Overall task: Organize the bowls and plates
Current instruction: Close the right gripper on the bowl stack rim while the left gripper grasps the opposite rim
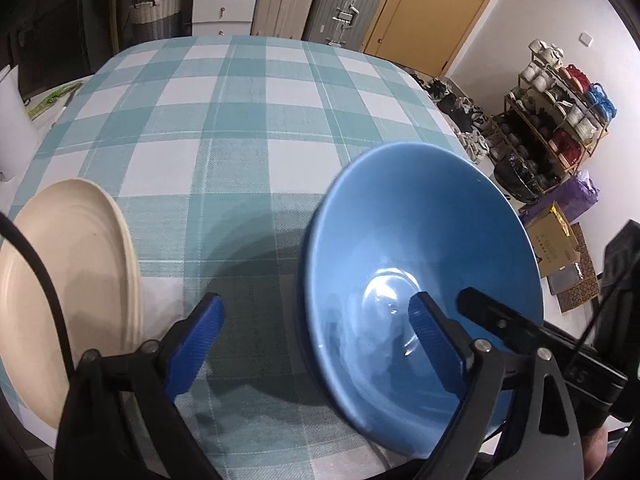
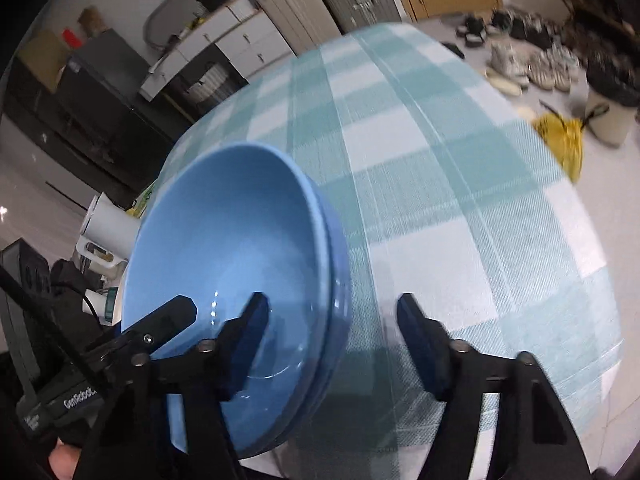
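Fingers of the left gripper are spread wide, the right-hand one reaching over the blue bowl; nothing is clamped. Only the left view shows cream plates at the table's left edge. Only the right view reveals two nested bowls (stacked). The right gripper is likewise parted, straddling the rim. Checked tablecloth lies underneath, a shoe rack beyond.

Wooden door, suitcases, white drawers, shoe rack.
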### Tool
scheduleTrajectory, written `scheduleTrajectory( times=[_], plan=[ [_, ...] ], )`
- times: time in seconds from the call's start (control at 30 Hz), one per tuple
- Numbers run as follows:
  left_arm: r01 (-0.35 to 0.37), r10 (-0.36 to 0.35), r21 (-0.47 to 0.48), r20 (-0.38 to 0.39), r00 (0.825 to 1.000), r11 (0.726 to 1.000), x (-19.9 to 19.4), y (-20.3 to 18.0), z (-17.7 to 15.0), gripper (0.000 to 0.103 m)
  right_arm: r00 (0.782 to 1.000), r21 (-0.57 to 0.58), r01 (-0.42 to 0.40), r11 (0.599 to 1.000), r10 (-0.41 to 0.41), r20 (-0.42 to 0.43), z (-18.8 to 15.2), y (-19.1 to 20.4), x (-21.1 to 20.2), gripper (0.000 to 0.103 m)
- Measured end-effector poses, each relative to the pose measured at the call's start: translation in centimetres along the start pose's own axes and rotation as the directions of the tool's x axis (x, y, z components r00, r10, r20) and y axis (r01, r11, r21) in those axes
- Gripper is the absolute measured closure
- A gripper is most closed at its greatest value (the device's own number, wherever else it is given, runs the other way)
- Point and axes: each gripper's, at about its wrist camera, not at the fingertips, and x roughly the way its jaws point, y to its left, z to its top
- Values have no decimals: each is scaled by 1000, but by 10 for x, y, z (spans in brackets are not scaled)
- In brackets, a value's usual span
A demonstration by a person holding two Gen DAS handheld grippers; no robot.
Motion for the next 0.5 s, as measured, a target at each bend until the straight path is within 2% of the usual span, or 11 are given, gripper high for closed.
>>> scheduleTrajectory(
  times=[0.1,0.17,0.27,0.37,0.5],
  plan=[
    [24,-24,7,-17,1000,1000,4,-3,-1,32,1000,24,-22,999,22,-3,-1,-4,1,55],
    [36,-36,6,-34,999,999,7,-4,-2,53,999,34,-37,999,38,-11,-1,-6,2,63],
    [48,-49,-4,-52,997,999,12,-3,-4,67,998,34,-54,998,55,-12,-2,-4,3,70],
    [43,-43,3,-54,998,999,14,-4,-5,74,999,13,-40,999,40,-11,-2,0,2,75],
    [18,-17,25,-55,998,1000,14,-7,-7,76,1000,-2,-24,1000,24,-7,-3,3,2,77]
  ],
)
